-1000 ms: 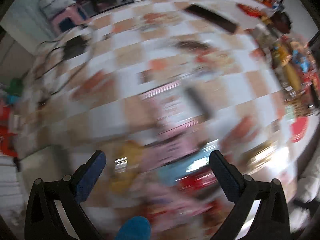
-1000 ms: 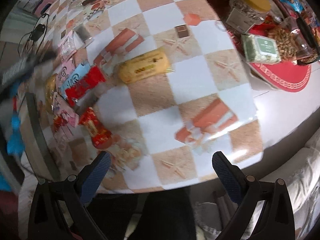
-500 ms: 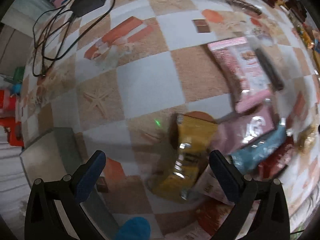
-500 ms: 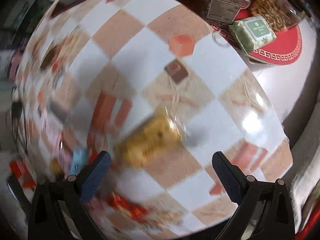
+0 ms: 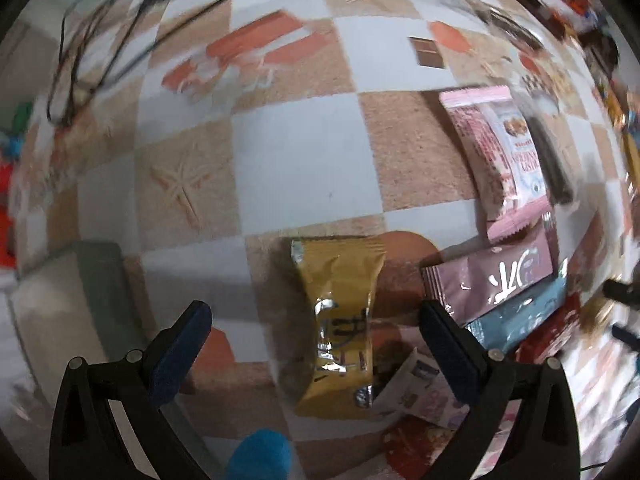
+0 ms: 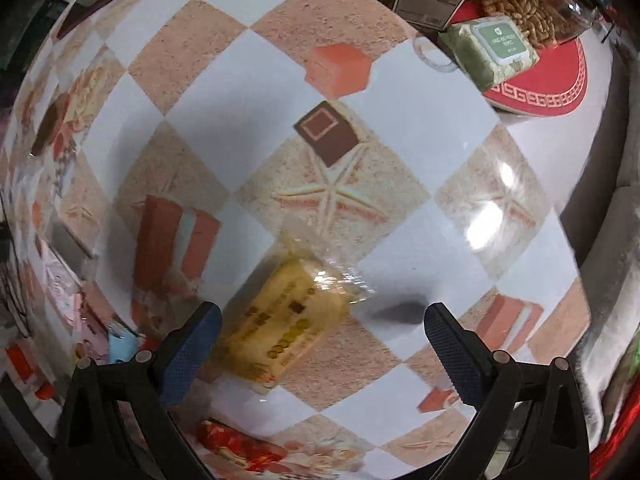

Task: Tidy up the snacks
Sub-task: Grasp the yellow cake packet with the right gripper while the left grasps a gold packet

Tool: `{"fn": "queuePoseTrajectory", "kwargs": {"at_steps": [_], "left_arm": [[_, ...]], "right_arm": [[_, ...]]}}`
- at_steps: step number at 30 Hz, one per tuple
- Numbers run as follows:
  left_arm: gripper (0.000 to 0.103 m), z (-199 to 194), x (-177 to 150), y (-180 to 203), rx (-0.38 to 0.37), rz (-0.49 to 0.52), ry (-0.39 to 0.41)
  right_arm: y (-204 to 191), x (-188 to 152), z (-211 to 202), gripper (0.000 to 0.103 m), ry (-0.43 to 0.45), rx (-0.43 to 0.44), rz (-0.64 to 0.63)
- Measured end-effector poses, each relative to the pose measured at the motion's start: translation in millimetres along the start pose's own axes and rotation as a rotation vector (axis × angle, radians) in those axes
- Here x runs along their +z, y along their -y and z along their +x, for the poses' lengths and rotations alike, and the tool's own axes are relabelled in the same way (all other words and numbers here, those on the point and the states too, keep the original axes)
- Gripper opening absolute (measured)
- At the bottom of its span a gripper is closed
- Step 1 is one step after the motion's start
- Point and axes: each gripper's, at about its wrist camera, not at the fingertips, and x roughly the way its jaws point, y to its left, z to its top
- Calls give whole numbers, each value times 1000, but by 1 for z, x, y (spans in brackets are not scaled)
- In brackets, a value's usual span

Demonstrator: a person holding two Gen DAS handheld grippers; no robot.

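My left gripper is open over a yellow-gold snack packet that lies between its fingers on the checkered tablecloth. To the right lie a pink biscuit bag, a mauve packet and a light blue packet. My right gripper is open over a clear-wrapped yellow biscuit pack, nearer its left finger. A red snack packet lies below it at the table's near edge.
A black cable and charger lie at the far left of the table. A red mat at the far right carries a green wipes pack, a jar and a bag of nuts. The table edge runs along the right.
Both grippers have come down closer to the table. The left one now frames the yellow-gold packet; the right one has swung to frame the yellow biscuit pack. Both stayed open.
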Motion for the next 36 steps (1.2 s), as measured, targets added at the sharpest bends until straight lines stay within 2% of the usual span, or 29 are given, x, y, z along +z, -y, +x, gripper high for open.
{"fn": "queuePoseTrajectory", "kwargs": {"at_steps": [3,6,10,13,14,15,16,17,18,19,20,23,27,31,33,36], "left_arm": [[103,-2,-2,-6,5,5,19],[103,-1,1,-5,5,0,11],[103,3,2,11,7,6,-25],[96,7,11,30,8,17,-44],[90,6,10,35,10,28,-38],[80,3,10,40,5,39,-34],[75,1,8,44,4,48,-31],[63,-1,7,47,5,61,-31],[47,-3,6,51,6,75,-30],[37,-5,5,54,7,86,-28],[24,-6,5,55,1,88,-33],[24,-7,1,52,-18,47,-53],[24,-27,-14,49,-38,29,1],[24,-57,-30,45,-64,24,54],[24,-72,-41,44,-75,16,76],[24,-90,-56,37,-67,16,104]], "right_arm": [[-4,-2,4,102,-20,26,26],[-14,-5,9,103,-26,-58,-10],[-13,-10,9,103,-1,-55,0],[-21,-9,10,103,-66,-67,-72],[-26,-12,9,102,-63,-66,-112],[-31,-15,7,96,-56,-65,-139],[-35,-19,5,92,-44,-70,-165],[-39,-23,2,82,-33,-76,-192],[-43,-27,-1,68,-22,-83,-220],[-46,-30,-4,58,-11,-88,-246],[-49,-33,-7,39,4,-93,-277],[-48,-38,-12,38,0,-56,-312],[-44,-52,-33,38,44,-4,-355],[-56,-75,-62,38,87,31,-426],[-72,-74,-75,38,105,44,-467],[-84,-93,-93,38,126,67,-546]]}}
